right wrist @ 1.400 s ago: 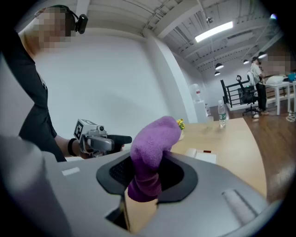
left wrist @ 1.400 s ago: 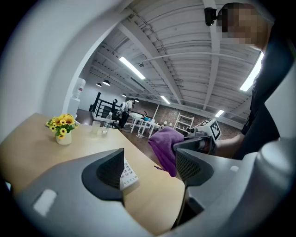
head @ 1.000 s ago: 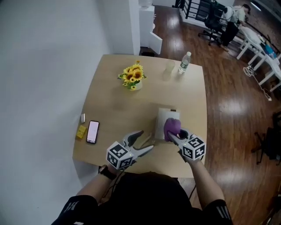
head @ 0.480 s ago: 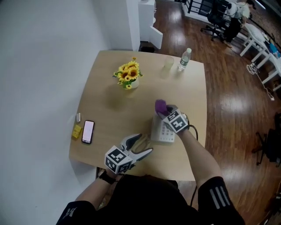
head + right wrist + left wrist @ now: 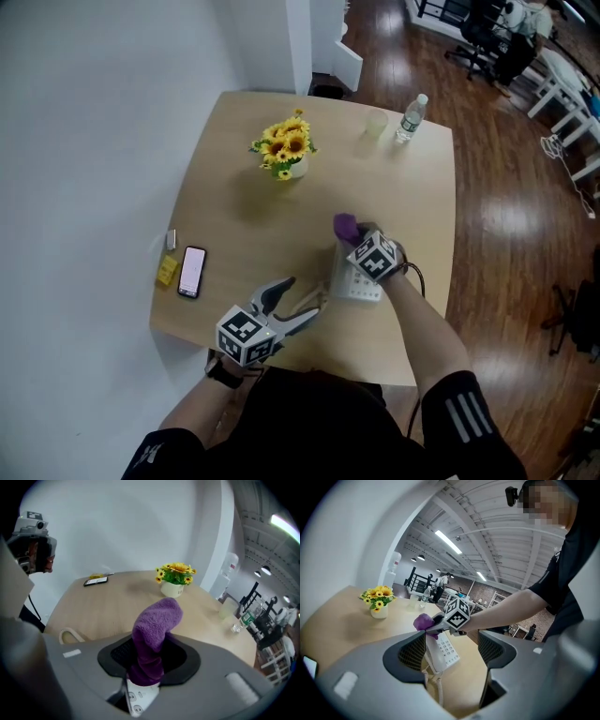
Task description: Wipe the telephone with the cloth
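Toward the near right side of the tabletop (image 5: 244, 178), the telephone (image 5: 354, 285) lies flat with its keypad up, and the right tool (image 5: 354, 236) is above it, jaws clamped on the purple cloth (image 5: 345, 225). The right gripper view shows the cloth (image 5: 154, 634) rising between the jaws in a loose tuft, with the keys of the telephone (image 5: 139, 699) just below. The cloth bunches at the far end of the telephone, by its far left corner; whether it touches the casing I cannot tell.

To wipe well, the tuft probably needs tipping down so its soft face, not the hard tips, presses on the plastic. Long strokes from far end to near end should follow, with a firm clamp so the cloth does not slip.

The left tool (image 5: 300, 302) has its jaws apart and holds nothing, just left of the telephone's near end. Its coiled cord (image 5: 427, 674) shows between those jaws. That tool could steady the light body if it slides.
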A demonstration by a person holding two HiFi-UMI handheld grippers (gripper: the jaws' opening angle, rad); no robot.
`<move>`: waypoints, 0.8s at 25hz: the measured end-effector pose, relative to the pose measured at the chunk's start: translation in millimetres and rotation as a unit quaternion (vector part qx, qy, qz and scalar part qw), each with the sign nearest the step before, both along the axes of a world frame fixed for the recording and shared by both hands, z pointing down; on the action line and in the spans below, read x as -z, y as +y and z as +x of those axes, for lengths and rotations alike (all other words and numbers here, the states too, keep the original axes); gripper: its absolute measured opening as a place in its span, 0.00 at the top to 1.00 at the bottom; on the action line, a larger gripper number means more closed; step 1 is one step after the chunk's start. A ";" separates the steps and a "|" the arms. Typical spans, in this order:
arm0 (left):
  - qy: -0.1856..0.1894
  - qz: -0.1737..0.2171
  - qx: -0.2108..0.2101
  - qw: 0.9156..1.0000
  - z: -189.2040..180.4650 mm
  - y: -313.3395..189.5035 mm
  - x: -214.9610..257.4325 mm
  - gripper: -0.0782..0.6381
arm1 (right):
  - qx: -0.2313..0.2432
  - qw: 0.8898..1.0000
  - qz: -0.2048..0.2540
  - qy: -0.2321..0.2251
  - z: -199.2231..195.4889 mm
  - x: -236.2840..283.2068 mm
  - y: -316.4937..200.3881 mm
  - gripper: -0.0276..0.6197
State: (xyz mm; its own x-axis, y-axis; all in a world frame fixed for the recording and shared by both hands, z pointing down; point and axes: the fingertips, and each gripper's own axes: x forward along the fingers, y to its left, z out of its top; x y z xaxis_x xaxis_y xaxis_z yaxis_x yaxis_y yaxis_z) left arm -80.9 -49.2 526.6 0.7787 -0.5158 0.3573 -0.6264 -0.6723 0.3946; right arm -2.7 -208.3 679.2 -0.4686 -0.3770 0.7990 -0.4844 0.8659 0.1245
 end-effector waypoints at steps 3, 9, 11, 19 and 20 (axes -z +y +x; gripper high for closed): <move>0.003 -0.001 -0.001 1.000 -2.9 -4.8 0.3 0.41 | 0.035 0.999 0.009 0.009 -6.3 0.6 26.0 0.75; -0.002 0.014 -0.007 1.000 -2.5 -19.8 -0.2 0.41 | 0.051 0.998 0.027 0.003 -8.1 -6.1 76.2 0.75; -0.001 0.011 -0.013 1.000 2.6 -19.7 0.7 0.41 | 0.075 0.996 0.047 0.019 -8.1 -13.6 93.0 0.75; -0.001 0.003 -0.029 1.000 19.4 -13.7 -6.0 0.41 | 0.171 0.980 0.065 0.081 -10.6 -40.6 162.6 0.75; -0.003 0.003 -0.030 1.000 21.2 -13.2 -6.8 0.41 | 0.178 0.979 0.062 0.082 -10.7 -44.9 169.4 0.75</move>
State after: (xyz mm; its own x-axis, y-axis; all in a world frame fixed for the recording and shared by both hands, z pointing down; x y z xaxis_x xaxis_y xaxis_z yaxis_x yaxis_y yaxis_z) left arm -59.6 -62.4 533.4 0.8056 -0.4708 0.3596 -0.5879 -0.7106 0.3866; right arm -13.3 -38.8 724.1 -0.4565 -0.3120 0.8332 -0.1199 0.9495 0.2899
